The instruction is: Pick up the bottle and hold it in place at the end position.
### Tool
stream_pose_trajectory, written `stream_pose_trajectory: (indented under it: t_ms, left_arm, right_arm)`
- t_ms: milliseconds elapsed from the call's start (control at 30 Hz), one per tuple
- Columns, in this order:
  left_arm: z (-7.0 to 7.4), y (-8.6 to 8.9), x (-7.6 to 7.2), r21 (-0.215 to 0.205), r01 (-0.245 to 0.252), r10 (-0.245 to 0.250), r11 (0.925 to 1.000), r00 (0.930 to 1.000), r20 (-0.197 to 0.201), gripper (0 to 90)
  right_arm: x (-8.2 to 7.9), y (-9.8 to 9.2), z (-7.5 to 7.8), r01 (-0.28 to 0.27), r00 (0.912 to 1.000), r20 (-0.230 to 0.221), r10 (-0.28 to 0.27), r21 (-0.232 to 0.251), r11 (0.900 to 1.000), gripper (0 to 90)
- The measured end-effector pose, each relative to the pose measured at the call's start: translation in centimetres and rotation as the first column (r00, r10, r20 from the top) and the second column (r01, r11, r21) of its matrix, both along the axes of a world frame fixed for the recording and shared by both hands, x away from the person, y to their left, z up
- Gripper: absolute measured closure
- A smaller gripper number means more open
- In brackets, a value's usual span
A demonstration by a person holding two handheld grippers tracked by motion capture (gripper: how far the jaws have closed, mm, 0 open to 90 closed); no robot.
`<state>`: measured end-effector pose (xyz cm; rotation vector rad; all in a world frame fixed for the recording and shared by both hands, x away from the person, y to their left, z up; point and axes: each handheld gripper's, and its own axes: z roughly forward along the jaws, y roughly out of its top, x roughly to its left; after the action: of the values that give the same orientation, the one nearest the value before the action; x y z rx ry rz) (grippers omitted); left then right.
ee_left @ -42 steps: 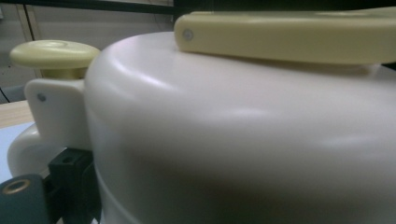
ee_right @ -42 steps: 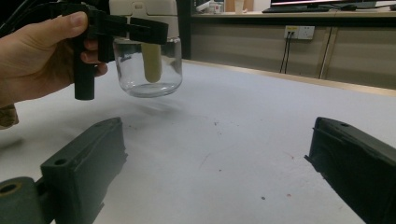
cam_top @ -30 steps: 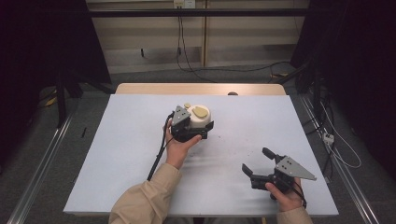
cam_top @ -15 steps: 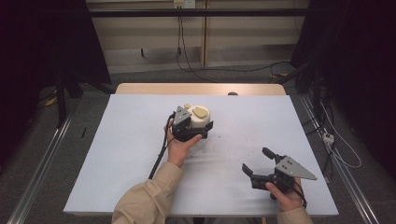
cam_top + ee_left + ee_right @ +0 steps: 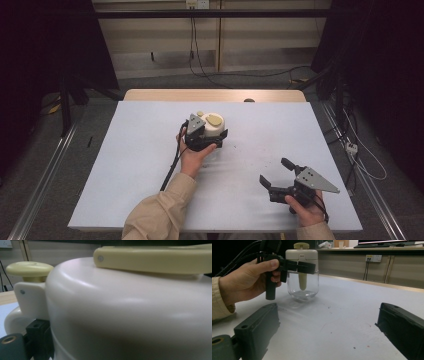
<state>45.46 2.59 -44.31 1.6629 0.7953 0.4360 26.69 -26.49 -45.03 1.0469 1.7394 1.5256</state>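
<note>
The thing being worked on is a clear glass jar with a cream plastic lid and pale yellow knob (image 5: 214, 127), standing upright on the pale grey bench (image 5: 140, 165), a little above the centre of the high view and in the upper left of the right gripper view (image 5: 302, 272). A yellow plunger-like stem hangs inside the glass below the lid.

The left tongs (image 5: 214, 142) are at the jar. In the right gripper view their black jaws run across the jar just under the lid, one on the near side, and look closed onto it. The left gripper view has the cream lid (image 5: 130, 307) pressed right up against the lens, with the yellow knob (image 5: 29, 269) at the upper left, which fits a close grasp.

The right tongs (image 5: 276, 172) sit in the lower right of the high view, well apart from the jar, jaws spread wide with nothing between them, aimed toward it.

By my reading the step in hand is bracing the jar with the left. The next move would call for bringing the right tongs across to the lid or knob, squarely, while the left holds firm so the glass does not tip or skid.
</note>
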Motion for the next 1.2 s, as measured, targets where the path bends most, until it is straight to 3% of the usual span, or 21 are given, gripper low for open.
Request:
stream_pose_trajectory:
  t_ms: [1200]
  left_arm:
    - [-0.7,-1.5,0.4,0.019,0.015,-0.015,0.9997,0.9999,0.001,6.3]
  right_arm:
    - [0.0,-0.1,0.0,0.013,0.9999,-0.005,-0.013,0.001,1.0,2.5]
